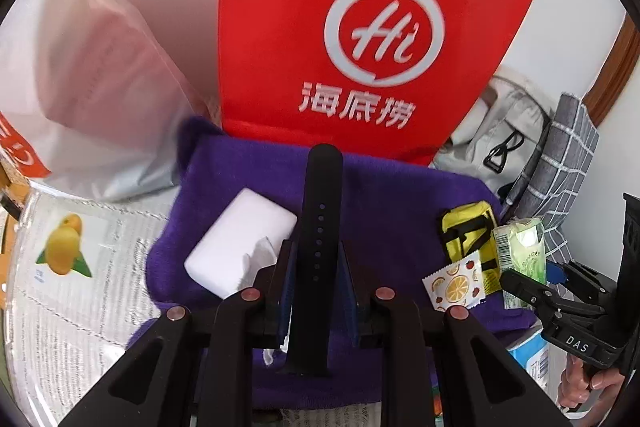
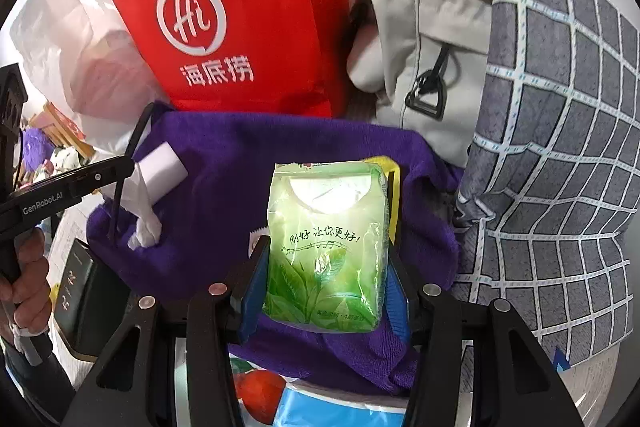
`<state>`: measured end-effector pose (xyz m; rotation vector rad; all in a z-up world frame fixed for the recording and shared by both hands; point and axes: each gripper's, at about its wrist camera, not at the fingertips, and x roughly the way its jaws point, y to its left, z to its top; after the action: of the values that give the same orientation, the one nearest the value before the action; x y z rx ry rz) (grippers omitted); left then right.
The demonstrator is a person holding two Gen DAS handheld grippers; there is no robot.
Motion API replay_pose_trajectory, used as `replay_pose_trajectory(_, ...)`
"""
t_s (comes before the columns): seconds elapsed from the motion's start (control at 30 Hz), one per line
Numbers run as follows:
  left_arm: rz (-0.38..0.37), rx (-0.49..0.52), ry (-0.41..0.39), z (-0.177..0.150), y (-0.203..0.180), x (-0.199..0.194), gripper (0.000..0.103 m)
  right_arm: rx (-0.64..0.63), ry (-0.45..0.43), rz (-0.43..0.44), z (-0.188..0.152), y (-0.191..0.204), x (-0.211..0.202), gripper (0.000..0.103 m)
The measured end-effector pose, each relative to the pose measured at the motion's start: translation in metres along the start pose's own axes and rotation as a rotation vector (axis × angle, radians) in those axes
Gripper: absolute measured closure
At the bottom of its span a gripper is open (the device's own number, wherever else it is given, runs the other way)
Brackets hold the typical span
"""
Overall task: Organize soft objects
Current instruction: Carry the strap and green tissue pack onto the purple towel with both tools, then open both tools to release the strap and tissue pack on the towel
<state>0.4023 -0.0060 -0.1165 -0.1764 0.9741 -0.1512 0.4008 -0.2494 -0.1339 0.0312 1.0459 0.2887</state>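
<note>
**Op:** While both hands are loaded, I'm reading where each piece sits against the purple towel [image 1: 400,195]. My left gripper [image 1: 316,259] is clamped on the black strap [image 1: 320,211], which runs straight out along the fingers with its free tip over the towel's far edge, near the red bag [image 1: 360,27].

**Spotter:** And the other hand?

**Op:** My right gripper [image 2: 324,283] is squeezing the green tissue pack [image 2: 326,247] by its two long sides, so its long axis also lies along the fingers, the pack hanging over the towel's right half.

**Spotter:** What's under each?

**Op:** Left of the strap lies the white block [image 1: 240,247], very near it. Under the pack I see the yellow pouch [image 2: 390,187], and from the left view the fruit-print sachet [image 1: 456,285] just beside that.

**Spotter:** So which goes down first?

**Op:** I'd judge the strap: there's bare towel straight ahead of its tip, between block and pouch. The pack needs a spot clear of the pouch.
</note>
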Motion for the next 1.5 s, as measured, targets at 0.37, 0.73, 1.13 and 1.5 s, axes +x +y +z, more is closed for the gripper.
replay_pose_trajectory(0.37, 0.000, -0.007, 0.073, -0.007, 0.001, 0.025, 0.083, -0.012, 0.064, -0.010, -0.007, 0.002, 0.025, 0.052)
replay_pose_trajectory(0.73, 0.022, 0.023, 0.096, -0.014, -0.014, 0.040, 0.082, -0.029, 0.068, 0.000, -0.006, 0.005, 0.026, 0.049)
replay_pose_trajectory(1.13, 0.011, 0.016, 0.100, -0.012, -0.014, 0.034, 0.079, -0.044, 0.020, 0.010, -0.003, 0.013, 0.011, 0.040)
replay_pose_trajectory(1.5, 0.025, 0.020, 0.087, -0.012, -0.020, 0.016, 0.071, -0.028, -0.066, -0.007, 0.001, 0.015, -0.021, 0.039)
